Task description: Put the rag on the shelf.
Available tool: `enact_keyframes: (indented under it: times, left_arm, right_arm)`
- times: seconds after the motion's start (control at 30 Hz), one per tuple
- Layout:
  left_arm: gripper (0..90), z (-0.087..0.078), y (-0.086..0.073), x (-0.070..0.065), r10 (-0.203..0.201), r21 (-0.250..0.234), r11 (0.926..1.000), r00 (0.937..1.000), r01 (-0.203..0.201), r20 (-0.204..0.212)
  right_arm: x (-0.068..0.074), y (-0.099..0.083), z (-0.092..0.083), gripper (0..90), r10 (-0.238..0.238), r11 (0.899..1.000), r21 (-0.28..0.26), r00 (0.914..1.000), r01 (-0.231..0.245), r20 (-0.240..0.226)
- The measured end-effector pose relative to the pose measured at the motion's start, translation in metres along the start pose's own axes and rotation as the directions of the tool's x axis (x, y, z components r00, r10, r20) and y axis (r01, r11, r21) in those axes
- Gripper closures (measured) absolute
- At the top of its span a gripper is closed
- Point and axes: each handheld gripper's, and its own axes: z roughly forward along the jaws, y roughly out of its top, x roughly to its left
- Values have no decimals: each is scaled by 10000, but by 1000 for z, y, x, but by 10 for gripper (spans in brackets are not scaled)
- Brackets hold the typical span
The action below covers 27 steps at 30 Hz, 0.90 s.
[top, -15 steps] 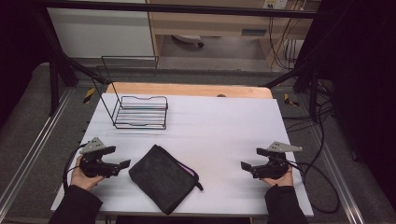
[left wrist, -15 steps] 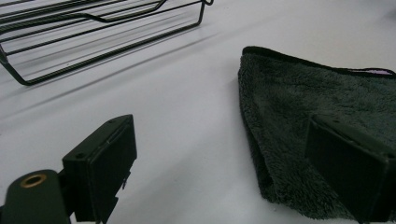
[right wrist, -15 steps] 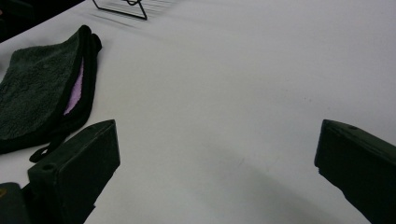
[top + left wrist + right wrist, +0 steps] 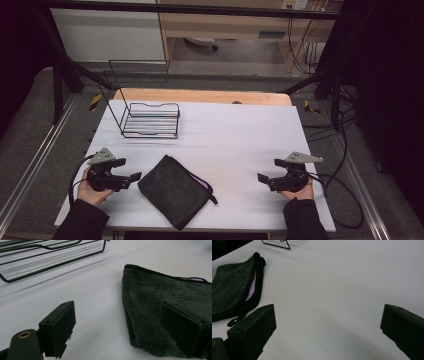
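A black wire rack (image 4: 151, 120) stands near the bench's (image 4: 240, 135) far left corner with nothing in it. A folded dark grey microfibre cloth (image 4: 173, 190) with a lilac inner layer lies flat near the near edge, left of centre. The left gripper (image 4: 129, 169) rests by the near left corner, jaws wide and bare, one of them just beside the cloth's edge. The right gripper (image 4: 267, 170) sits near the near right corner, well apart from the cloth, jaws wide and holding nothing.
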Motion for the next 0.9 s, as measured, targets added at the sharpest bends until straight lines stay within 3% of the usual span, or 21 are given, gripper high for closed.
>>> enact_keyframes:
  times: [0.1, 0.17, 0.27, 0.3, 0.43, 0.6, 0.67, 0.9]
  left_arm:
    - [177, 0, 2, -5, -115, 197, 9997, 9999, 115, -27]
    - [263, 1, 3, -10, -188, 297, 9994, 9998, 186, 63]
    - [306, 2, 2, -17, -207, 519, 9985, 9996, 197, 186]
    - [365, 3, 2, -19, -211, 617, 9979, 9996, 201, 165]
    - [463, 5, -5, -27, -261, 1007, 9946, 9996, 254, 54]
    - [558, 8, -12, -29, -391, 1305, 9906, 9992, 399, -94]
    - [590, 12, -14, -30, -398, 1593, 9863, 9990, 424, -195]
    - [683, 15, -16, -30, -452, 1849, 9817, 9989, 461, -93]
  right_arm:
    - [1, 1, 1, 9, -24, 10000, 6, 10000, 24, -8]
    - [2, 1, 2, 10, -27, 10000, 77, 10000, 27, -15]
    - [2, 1, 2, 10, -40, 9999, 102, 10000, 40, 29]
    - [3, 1, 3, 11, -48, 9999, 114, 10000, 48, 15]
    - [6, 2, 4, 14, -48, 9999, 156, 10000, 48, -18]
    - [8, 3, 7, 16, -86, 9997, 244, 9999, 87, -54]
    - [12, 5, 9, 22, -80, 9995, 316, 9999, 84, -114]
    - [31, 12, 22, 57, -345, 9979, 526, 9976, 377, -602]
